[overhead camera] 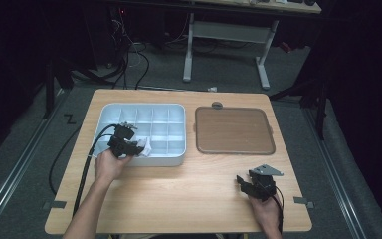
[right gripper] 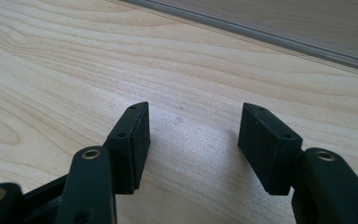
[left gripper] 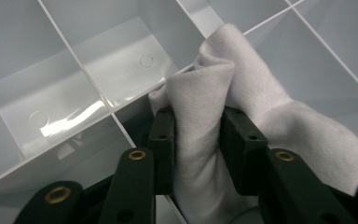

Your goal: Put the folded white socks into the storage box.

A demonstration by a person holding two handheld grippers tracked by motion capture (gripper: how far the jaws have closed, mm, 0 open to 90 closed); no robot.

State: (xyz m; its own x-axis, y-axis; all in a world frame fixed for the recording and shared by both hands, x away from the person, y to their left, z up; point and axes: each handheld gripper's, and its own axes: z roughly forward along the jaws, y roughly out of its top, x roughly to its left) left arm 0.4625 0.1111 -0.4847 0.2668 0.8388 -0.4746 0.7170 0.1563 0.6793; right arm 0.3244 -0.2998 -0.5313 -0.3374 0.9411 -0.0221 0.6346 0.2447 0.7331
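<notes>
A white cloth [left gripper: 242, 70] lies bunched in a front compartment of the pale compartment tray [overhead camera: 144, 106]. My left gripper [left gripper: 196, 121] reaches over the tray's front wall, and a soft fold of the cloth stands between its jaws. The fold touches both pads but looks loose and rounded, not squeezed. From above, the left gripper [overhead camera: 138, 147] sits at the tray's front left with the cloth [overhead camera: 147, 148] at its tips. My right gripper [overhead camera: 242, 182] rests low over the bare wood at the front right. Its jaws [right gripper: 193, 126] stand wide apart with nothing between them.
A brown flat tray [overhead camera: 234, 130] with a grey rim lies to the right of the compartment tray. The wooden table [overhead camera: 189, 194] has open surface between my two hands. The dividers [left gripper: 74, 60] split the tray into several cells around the cloth.
</notes>
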